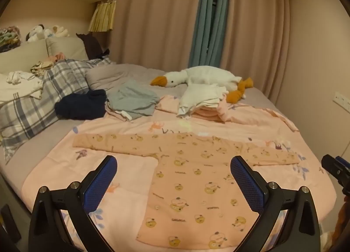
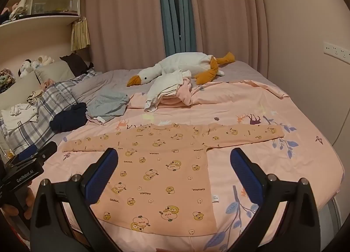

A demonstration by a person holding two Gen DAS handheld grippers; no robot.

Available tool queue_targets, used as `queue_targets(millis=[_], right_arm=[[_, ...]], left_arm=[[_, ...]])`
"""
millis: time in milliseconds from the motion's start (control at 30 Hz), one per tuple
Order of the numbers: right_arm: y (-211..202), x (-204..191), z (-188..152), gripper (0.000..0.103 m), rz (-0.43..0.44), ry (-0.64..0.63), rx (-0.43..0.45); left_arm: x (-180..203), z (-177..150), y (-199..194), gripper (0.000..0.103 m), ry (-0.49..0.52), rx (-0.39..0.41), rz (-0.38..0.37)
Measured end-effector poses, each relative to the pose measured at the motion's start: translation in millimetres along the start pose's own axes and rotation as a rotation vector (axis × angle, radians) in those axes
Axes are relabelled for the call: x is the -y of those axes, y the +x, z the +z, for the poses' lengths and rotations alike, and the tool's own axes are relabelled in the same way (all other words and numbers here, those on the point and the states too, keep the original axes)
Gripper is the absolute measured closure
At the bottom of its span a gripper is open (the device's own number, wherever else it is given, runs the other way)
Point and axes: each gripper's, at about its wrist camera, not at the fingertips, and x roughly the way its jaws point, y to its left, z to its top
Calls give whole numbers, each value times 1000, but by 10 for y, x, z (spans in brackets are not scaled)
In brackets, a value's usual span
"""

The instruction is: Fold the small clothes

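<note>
A: How many shirts lie flat?
B: One shirt (image 1: 186,177), ahead of and below both grippers, on the quilt (image 1: 54,175). Two folded piles sit farther off.
A: Which way does it point?
B: Collar away, hem near; sleeves stretch sideways.
A: Grippers?
B: Left gripper (image 1: 174,183) and right gripper (image 2: 174,175) both spread wide, holding nothing.

One spread shirt (image 2: 166,171); one plush goose (image 2: 181,64) — two hand-held grippers: left (image 1: 174,177), right (image 2: 174,173).

Bed (image 2: 245,66); pink sheet (image 2: 273,164); shirt (image 2: 166,164) flat.
</note>
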Motion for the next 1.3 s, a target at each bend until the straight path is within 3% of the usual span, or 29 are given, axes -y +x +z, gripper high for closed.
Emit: queue_targets(millis=[700,1033,1300], right_arm=[[69,-72,-7,0,-38,11,-8],[61,-79,-32,0,3,38,40],[116,-166,-18,0,-13,27,-18]], left_arm=[[42,7,30,0,15,-2,8],[53,-1,42,0,17,-5,17],[40,-16,52,0,12,-8,22]])
